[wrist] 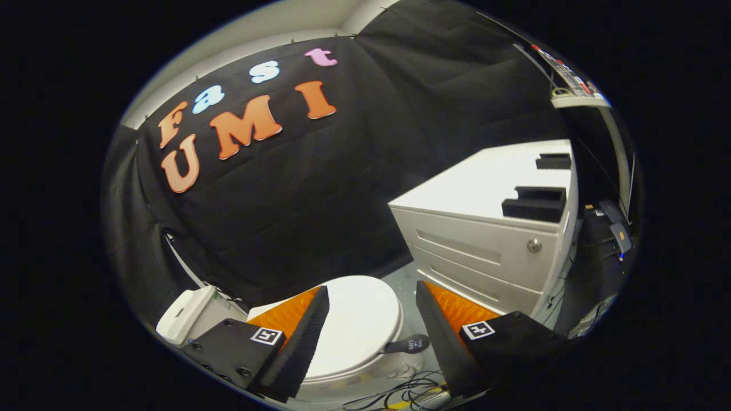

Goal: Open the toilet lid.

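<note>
On the far side sits the toilet tank (185,314), white and boxy, against the black cloth wall (320,188); next to it comes the toilet lid (357,322), which lies flat and closed on the bowl, so the job has not started yet; the lid shows between the two fingers (305,337) and a bit beyond them, lower down than the gripper (371,337), which hangs above it and is not touching it; the jaws stand wide apart with nothing in them, probably so they can slip over the lid's front edge; a small dark tab (410,344) sticks out at the lid's rim near the other finger, and it looks like a handle made for grabbing; some thin cables (408,391) lie on the floor just by the bowl; after that stands a white cabinet (485,240) with drawers, close beside the toilet, with two black blocks (537,202) on its top.
</note>
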The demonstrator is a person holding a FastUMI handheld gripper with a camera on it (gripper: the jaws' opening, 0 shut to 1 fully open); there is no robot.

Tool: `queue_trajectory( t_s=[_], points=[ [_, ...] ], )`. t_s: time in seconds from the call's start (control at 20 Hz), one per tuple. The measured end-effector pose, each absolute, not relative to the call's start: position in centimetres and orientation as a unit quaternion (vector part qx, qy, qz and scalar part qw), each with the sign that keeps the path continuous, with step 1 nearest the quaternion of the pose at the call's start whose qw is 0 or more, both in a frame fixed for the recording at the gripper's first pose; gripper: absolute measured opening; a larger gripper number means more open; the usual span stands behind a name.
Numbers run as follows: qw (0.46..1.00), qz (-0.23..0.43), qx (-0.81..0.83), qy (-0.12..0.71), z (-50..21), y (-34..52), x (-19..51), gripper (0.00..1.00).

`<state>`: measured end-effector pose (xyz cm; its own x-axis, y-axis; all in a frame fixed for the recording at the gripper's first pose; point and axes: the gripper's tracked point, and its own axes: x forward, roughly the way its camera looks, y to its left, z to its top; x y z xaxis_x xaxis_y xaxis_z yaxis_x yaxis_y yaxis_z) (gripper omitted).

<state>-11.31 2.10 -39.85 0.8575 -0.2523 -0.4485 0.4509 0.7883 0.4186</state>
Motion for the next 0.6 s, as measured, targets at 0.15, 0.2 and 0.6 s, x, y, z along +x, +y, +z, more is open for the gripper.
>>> queue_trajectory(
  t_s=[0.15, 0.2, 0.6],
  points=[
    [0.907, -0.214, 0.291, 0.215, -43.8, 2.3, -13.4, 0.99],
    [0.895, -0.217, 0.308, 0.240, -45.4, 2.6, -14.6, 0.98],
    [0.826, -0.263, 0.432, 0.250, -52.3, 2.5, -16.4, 0.99]
  ],
)
